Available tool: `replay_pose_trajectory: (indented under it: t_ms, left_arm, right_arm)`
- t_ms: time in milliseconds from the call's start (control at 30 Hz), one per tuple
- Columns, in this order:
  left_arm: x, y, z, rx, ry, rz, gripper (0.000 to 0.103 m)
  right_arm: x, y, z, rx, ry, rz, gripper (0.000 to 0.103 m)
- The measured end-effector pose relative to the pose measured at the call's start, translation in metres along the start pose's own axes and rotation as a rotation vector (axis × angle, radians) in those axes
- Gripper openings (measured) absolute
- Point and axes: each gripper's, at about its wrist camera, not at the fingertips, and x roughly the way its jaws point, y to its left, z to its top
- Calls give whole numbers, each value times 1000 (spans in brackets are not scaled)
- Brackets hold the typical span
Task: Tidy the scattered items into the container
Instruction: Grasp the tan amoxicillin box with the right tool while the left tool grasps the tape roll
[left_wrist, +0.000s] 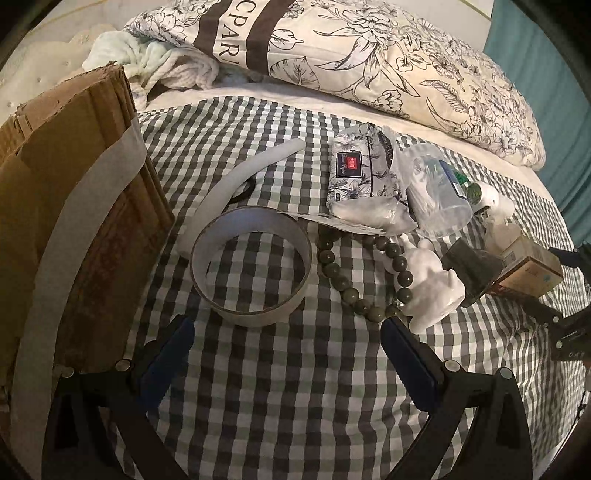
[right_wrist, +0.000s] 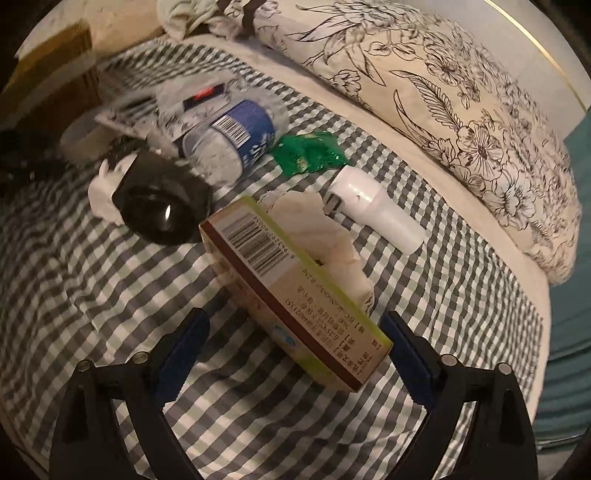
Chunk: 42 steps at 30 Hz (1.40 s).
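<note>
Only the left wrist view shows the cardboard box (left_wrist: 74, 206) at far left, with the tape ring (left_wrist: 251, 269) just beyond the left gripper (left_wrist: 288, 343), its jaws apart and empty. The right wrist view shows the right gripper (right_wrist: 295, 343) with jaws apart around the near end of a carton (right_wrist: 295, 295), pads not pressing.

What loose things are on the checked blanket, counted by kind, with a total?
Tape roll: 1
White curved strip: 1
Bead bracelet: 1
White figurine: 1
Black glossy object: 1
Small carton: 1
Plastic bottle: 1
Floral tissue pack: 1
Green wrapper: 1
White cylinder: 1
Crumpled tissue: 1
Total: 11 clearly visible
</note>
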Motion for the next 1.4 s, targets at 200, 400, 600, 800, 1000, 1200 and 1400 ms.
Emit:
replay_pose_trajectory:
  t_ms: [200, 400, 600, 800, 1000, 1200, 1400]
  left_arm:
    - [-2, 2, -2, 0, -4, -1, 103]
    - [5, 8, -2, -3, -3, -4, 103]
    - [18, 13, -1, -8, 2, -11, 103]
    - [27, 15, 4, -7, -4, 4, 103]
    - [36, 13, 15, 3, -37, 7, 103]
    - [48, 10, 19, 71, -39, 53, 84]
    - [47, 18, 21, 40, -33, 2, 83]
  right_arm:
    - [15, 1, 2, -4, 75, -96, 68]
    - [10, -1, -1, 53, 90, -75, 56]
    - [4, 6, -10, 161, 133, -67, 44]
    - [10, 15, -8, 148, 146, -105, 43]
    - [14, 2, -2, 239, 202, -110, 39]
    - [6, -4, -5, 343, 213, -58, 38]
    - [-1, -4, -9, 430, 201, -8, 37]
